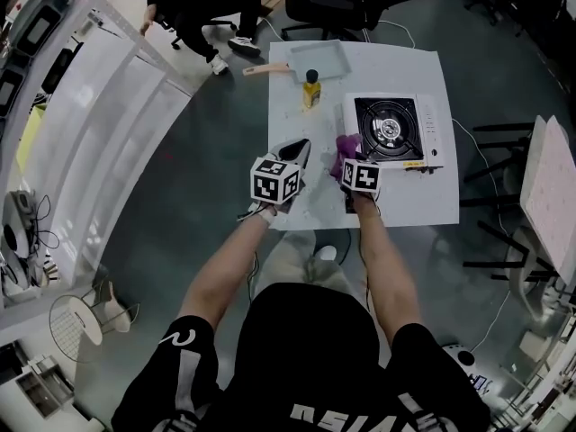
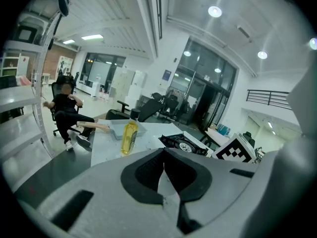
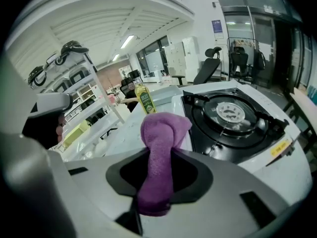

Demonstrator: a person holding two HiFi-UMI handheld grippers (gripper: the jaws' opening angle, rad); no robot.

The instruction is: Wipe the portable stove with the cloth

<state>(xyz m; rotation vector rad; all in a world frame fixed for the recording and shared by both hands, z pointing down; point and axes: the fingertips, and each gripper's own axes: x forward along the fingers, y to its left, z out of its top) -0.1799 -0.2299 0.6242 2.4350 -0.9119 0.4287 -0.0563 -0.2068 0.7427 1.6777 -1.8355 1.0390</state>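
1. The portable stove (image 1: 392, 130) sits on a white table (image 1: 409, 203), its black burner facing up.
2. Your right gripper (image 3: 159, 180) pinches the purple cloth (image 3: 159, 133), held just beside the stove's left edge.
3. Your left gripper (image 2: 164, 157) is further left of the stove, its jaws pressed together on nothing.
4. A yellow bottle (image 1: 311, 88) stands beyond the stove's far left corner.
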